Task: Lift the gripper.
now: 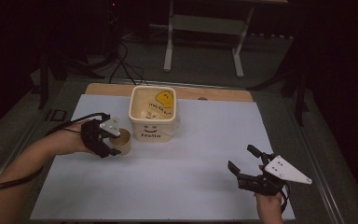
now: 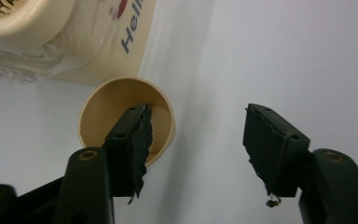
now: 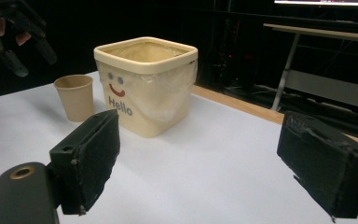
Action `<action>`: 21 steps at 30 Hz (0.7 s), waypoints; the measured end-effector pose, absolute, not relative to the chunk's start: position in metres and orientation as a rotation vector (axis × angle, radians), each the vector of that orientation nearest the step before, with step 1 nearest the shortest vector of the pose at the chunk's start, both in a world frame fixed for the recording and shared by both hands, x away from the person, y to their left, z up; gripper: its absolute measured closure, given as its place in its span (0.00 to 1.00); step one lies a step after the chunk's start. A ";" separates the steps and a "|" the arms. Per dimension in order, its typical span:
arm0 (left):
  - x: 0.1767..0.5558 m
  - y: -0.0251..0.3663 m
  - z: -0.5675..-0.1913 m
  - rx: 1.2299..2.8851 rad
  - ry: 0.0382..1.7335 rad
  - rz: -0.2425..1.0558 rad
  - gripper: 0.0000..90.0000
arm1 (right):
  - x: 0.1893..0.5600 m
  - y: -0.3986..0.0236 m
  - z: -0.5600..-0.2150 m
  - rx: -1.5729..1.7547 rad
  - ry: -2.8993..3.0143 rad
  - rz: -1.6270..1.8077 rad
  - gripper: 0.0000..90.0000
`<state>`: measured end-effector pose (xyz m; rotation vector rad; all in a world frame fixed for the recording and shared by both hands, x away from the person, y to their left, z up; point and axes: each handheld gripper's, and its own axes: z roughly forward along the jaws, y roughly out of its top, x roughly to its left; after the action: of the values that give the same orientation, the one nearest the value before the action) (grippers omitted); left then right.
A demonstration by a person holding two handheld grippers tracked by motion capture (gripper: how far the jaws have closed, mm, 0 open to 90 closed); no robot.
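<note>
Room: dark all around, with a grey floor, black cables and a pale metal desk frame [image 1: 204,37] at the back.
Table: big flat white table top [image 1: 191,158] with a strip of light wood along its far edge.
Bucket: square cream plastic bucket [image 1: 153,113] with a smiley face and the word "Hello" on its side. It stands upright near the far middle of the table. A thin clear plastic bag [image 3: 161,98] lines it and hangs over the rim. I cannot tell what is inside.
Cup: small round brown paper cup [image 1: 122,143], upright, just beside the bucket on its left. It looks empty inside.
Left gripper: black left gripper [image 1: 110,138] is right over the cup. One jaw is down inside the cup, the other is outside it. The jaws are partly apart and not yet squeezing the cup wall.
Right gripper: black right gripper [image 1: 242,160] is near the right front of the table, well apart from cup and bucket. Its jaws are spread wide and grasp nothing.
</note>
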<state>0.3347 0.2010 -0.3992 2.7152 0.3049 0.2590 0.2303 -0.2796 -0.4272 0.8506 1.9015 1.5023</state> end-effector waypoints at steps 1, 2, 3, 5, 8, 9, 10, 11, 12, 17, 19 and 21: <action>0.336 0.200 -0.401 2.724 0.305 0.257 0.49 | 0.231 -0.280 -0.427 0.851 1.902 1.505 0.15; 0.338 0.200 -0.402 2.725 0.313 0.249 0.49 | 0.231 -0.280 -0.427 0.852 1.902 1.504 0.15; 0.339 0.199 -0.403 2.733 0.320 0.244 0.49 | 0.231 -0.280 -0.427 0.851 1.904 1.502 0.15; 0.341 0.198 -0.406 2.747 0.323 0.241 0.52 | 0.231 -0.279 -0.427 0.850 1.904 1.502 0.15; 0.344 0.196 -0.411 2.757 0.334 0.237 0.55 | 0.230 -0.280 -0.427 0.848 1.904 1.501 0.15; 0.345 0.195 -0.412 2.757 0.339 0.242 0.57 | 0.231 -0.280 -0.428 0.849 1.905 1.501 0.15; 0.346 0.194 -0.413 2.764 0.346 0.246 0.57 | 0.231 -0.280 -0.428 0.849 1.905 1.500 0.15; 0.347 0.194 -0.415 2.771 0.343 0.249 0.58 | 0.231 -0.280 -0.428 0.848 1.906 1.501 0.15; 0.348 0.194 -0.416 2.774 0.349 0.247 0.59 | 0.231 -0.280 -0.428 0.849 1.905 1.502 0.15; 0.353 0.191 -0.423 2.799 0.365 0.253 0.67 | 0.230 -0.280 -0.427 0.846 1.906 1.501 0.15; 0.355 0.190 -0.427 2.810 0.369 0.251 0.70 | 0.231 -0.280 -0.428 0.847 1.908 1.501 0.15; 0.356 0.189 -0.430 2.818 0.371 0.243 0.70 | 0.230 -0.279 -0.428 0.847 1.909 1.500 0.15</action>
<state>0.3564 0.1891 -0.4299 2.8183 0.3705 0.2431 0.2304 -0.2793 -0.4277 0.8467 1.9088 1.4998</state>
